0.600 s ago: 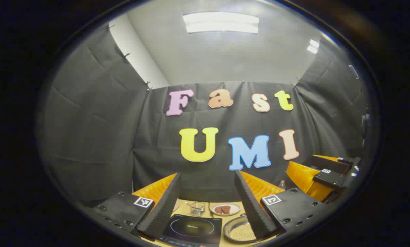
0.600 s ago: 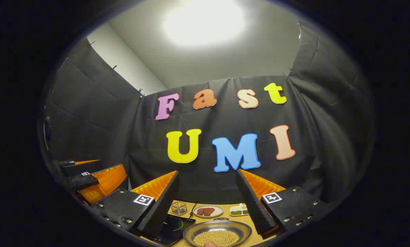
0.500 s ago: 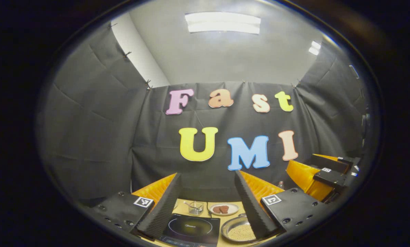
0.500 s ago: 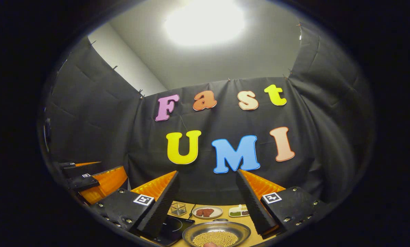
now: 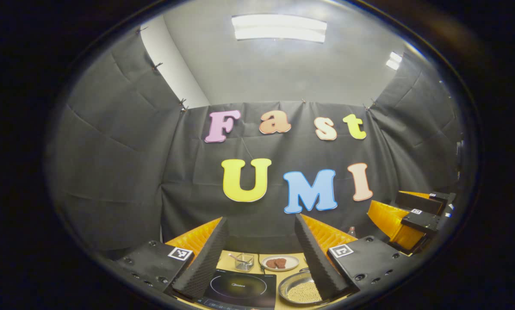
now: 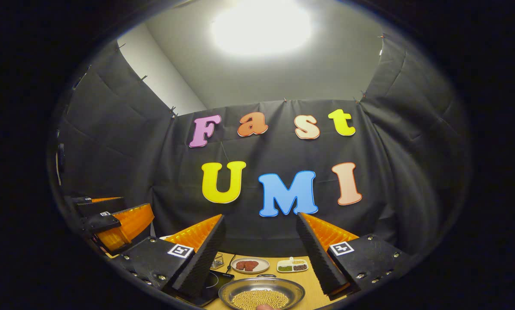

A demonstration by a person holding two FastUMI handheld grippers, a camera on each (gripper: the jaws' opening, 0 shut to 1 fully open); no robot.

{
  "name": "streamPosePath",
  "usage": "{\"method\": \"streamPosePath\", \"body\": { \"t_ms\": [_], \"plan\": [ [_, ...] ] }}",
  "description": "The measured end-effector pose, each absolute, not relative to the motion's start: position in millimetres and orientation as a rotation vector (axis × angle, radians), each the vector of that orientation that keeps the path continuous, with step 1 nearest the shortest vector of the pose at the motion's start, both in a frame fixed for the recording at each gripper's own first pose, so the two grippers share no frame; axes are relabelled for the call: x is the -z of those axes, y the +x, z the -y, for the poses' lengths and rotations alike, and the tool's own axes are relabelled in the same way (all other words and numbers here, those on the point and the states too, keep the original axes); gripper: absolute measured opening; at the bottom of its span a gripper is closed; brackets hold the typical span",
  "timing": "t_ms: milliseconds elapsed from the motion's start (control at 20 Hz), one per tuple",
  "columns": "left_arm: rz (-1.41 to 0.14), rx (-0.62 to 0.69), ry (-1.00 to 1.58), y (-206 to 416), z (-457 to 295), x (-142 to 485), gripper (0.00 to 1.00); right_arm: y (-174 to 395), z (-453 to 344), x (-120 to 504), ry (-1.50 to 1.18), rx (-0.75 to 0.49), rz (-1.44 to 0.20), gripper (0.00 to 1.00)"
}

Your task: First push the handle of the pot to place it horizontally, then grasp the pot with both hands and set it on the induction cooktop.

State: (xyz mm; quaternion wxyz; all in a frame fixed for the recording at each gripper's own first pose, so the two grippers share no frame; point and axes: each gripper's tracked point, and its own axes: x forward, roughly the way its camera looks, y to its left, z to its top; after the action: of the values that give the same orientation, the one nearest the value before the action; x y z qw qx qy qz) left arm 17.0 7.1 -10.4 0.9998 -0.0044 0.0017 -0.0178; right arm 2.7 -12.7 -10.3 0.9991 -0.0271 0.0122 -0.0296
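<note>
Both grippers, left gripper (image 5: pixel 262 258) and right gripper (image 6: pixel 262 258), were held open above the worktop (image 6: pixel 311 284); the bean-filled pot (image 6: pixel 262 295) sat beside the induction cooktop (image 5: pixel 240 286).

The left gripper (image 5: pixel 261 254) is held high and level, its jaws spread wide with nothing between them. The right gripper (image 6: pixel 261 254) is posed alike, also wide apart and empty. The two grippers are side by side, well apart.

Black cloth walls (image 5: pixel 111 172), ceiling light (image 5: pixel 279 28) — wooden table (image 6: pixel 309 282)
</note>
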Motion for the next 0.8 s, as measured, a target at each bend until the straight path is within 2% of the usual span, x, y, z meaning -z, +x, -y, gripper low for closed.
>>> {"method": "streamPosePath", "body": {
  "t_ms": [50,100,400,700,750,800],
  "plan": [
    [-0.005,0.036,-0.012,19.7,-9.8,12.4,0.94,3.8,14.0,12.5,-0.058,0.067,-0.031,0.99],
    [-0.008,0.036,-0.015,22.1,-14.1,14.0,0.99,5.4,15.8,14.7,-0.063,0.078,-0.038,0.99],
    [-0.021,0.019,-0.025,33.5,-50.5,25.3,0.94,18.7,7.0,22.0,-0.087,0.103,-0.048,0.99],
    [-0.015,0.004,-0.018,32.1,-91.5,27.8,0.94,32.4,-14.2,42.6,-0.060,0.107,-0.086,0.99],
    [-0.017,-0.002,-0.010,32.2,-97.6,28.8,0.99,35.7,-16.7,48.0,-0.062,0.106,-0.102,0.99],
    [-0.025,-0.010,-0.005,31.5,-103.9,33.3,0.99,37.8,-19.7,53.2,-0.064,0.100,-0.117,0.99]
  ]
}}
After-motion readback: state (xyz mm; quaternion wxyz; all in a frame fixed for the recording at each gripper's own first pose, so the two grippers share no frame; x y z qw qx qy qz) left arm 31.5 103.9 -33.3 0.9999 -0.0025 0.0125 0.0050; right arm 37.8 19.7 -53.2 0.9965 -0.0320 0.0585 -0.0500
